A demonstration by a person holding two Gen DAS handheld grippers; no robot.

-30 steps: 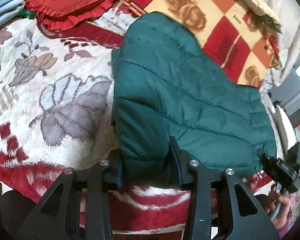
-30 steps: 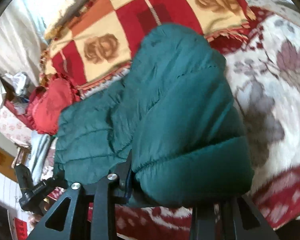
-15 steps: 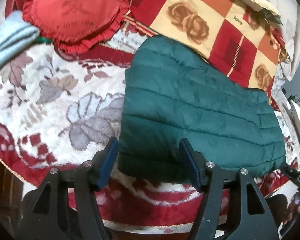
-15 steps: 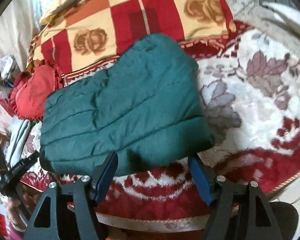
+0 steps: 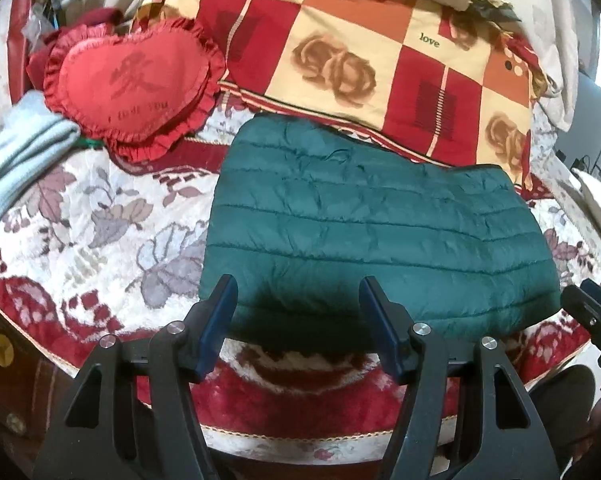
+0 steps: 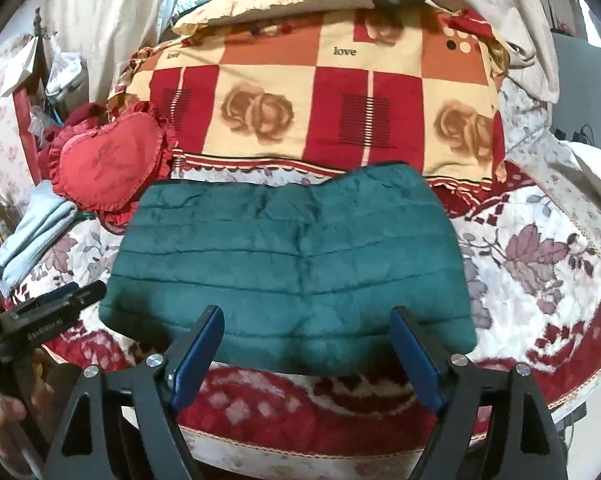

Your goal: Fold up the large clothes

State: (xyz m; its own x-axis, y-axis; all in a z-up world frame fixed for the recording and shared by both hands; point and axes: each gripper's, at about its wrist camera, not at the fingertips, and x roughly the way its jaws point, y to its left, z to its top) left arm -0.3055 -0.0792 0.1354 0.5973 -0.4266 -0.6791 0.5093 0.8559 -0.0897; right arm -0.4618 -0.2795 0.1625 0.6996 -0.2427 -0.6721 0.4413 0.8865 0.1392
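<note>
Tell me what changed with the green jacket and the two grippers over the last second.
Both grippers let go: the left gripper and right gripper, shut on the green puffer jacket a second ago, now have jaws open and have drawn back from its near edge. The jacket, then bunched and lifted, now lies flat and folded on the floral blanket. The heart cushion and checked quilt stayed put.

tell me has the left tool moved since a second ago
Yes. The left tool has opened and pulled back off the green jacket; its near edge on the floral blanket now lies beyond the fingertips, no longer between them.
</note>
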